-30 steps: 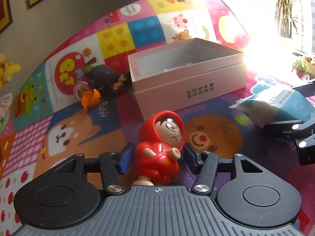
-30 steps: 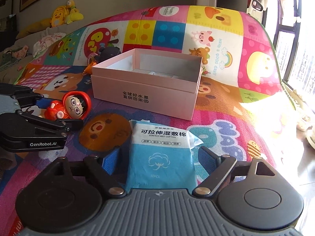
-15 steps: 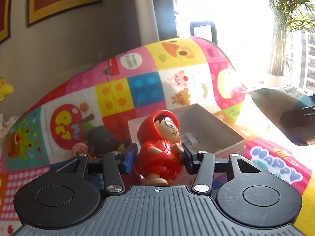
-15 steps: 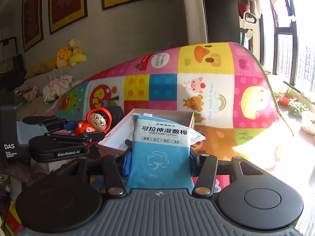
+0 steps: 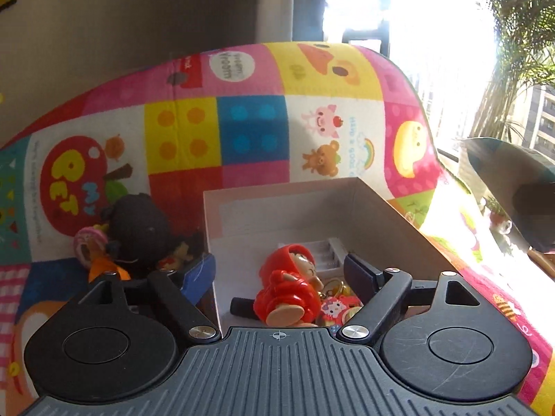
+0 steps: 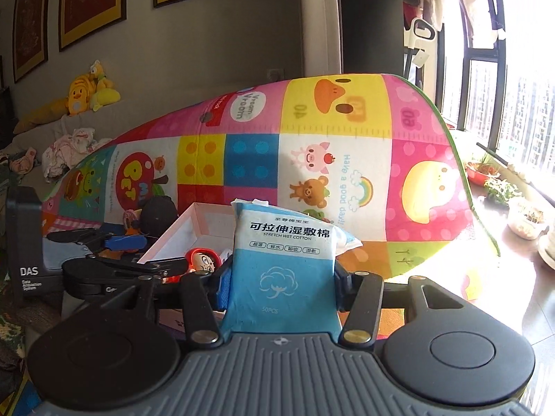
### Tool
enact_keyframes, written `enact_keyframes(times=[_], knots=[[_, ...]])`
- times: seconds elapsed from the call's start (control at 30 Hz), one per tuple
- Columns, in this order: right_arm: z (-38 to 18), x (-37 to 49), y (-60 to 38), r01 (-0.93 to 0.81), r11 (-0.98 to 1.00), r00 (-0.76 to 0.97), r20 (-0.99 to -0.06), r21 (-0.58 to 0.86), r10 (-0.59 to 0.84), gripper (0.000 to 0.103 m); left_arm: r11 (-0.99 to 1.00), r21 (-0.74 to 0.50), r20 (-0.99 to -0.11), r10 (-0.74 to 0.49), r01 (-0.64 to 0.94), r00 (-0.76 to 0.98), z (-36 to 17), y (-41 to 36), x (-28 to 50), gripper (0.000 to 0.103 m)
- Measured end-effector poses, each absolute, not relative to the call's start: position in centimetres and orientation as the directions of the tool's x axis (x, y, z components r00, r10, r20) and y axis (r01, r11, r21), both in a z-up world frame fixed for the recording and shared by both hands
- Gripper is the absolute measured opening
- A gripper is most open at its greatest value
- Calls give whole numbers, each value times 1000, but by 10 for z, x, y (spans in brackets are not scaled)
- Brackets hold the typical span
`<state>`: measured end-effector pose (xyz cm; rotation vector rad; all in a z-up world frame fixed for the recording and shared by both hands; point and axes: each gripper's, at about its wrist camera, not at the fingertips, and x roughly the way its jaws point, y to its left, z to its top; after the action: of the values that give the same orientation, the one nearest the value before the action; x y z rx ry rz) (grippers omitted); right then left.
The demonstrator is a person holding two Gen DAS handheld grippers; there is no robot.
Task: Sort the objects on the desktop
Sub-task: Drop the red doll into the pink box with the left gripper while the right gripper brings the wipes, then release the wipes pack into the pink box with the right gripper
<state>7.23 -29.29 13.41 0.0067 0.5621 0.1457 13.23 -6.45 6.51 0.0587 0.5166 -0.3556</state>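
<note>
A red-hooded doll [image 5: 288,284] lies tilted inside the pink cardboard box [image 5: 399,222], on top of small trinkets. My left gripper [image 5: 279,268] hovers over the box with its jaws opening, and the blue pads stand clear of the doll on both sides. My right gripper [image 6: 281,287] is shut on a blue and white pack of cotton pads [image 6: 282,267], held upright just right of the box [image 6: 173,228]. The right wrist view also shows the left gripper [image 6: 145,253] and the doll's face [image 6: 204,260] in the box. The pack [image 5: 503,166] shows at the right edge of the left wrist view.
The box sits on a colourful cartoon play mat [image 5: 253,131] that curves up behind it. A black plush toy [image 5: 138,228] and small pink and orange toys [image 5: 90,246] lie left of the box. Potted plants [image 6: 503,190] line the window sill at right.
The left gripper carried the doll up over the box, then opened, and the doll dropped inside. The right gripper shut on the cotton pack and lifted it off the mat.
</note>
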Motion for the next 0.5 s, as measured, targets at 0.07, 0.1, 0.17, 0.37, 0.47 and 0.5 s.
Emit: enact_keyframes(times=[0.07, 0.1, 0.17, 0.37, 0.47, 0.5], knots=[[131, 94, -283, -144, 988, 820, -552, 50, 147, 52, 951, -1, -466, -274, 309, 841, 65, -52, 114, 91], [127, 108, -276, -147, 987, 807, -571, 58, 154, 52, 956, 14, -457, -254, 293, 852, 63, -46, 103, 92], [117, 135, -260, -149, 987, 780, -607, 63, 156, 52, 960, 25, -461, -238, 281, 855, 56, -36, 89, 94], [79, 183, -223, -131, 991, 724, -685, -15, 85, 52, 972, -6, -493, -207, 235, 845, 32, -8, 66, 96], [73, 188, -219, -128, 992, 699, -711, -20, 75, 68, 977, -55, -510, -206, 207, 835, 24, 5, 65, 97], [76, 186, -219, -124, 992, 707, -703, -19, 75, 71, 979, -71, -513, -201, 192, 835, 21, 10, 66, 97]])
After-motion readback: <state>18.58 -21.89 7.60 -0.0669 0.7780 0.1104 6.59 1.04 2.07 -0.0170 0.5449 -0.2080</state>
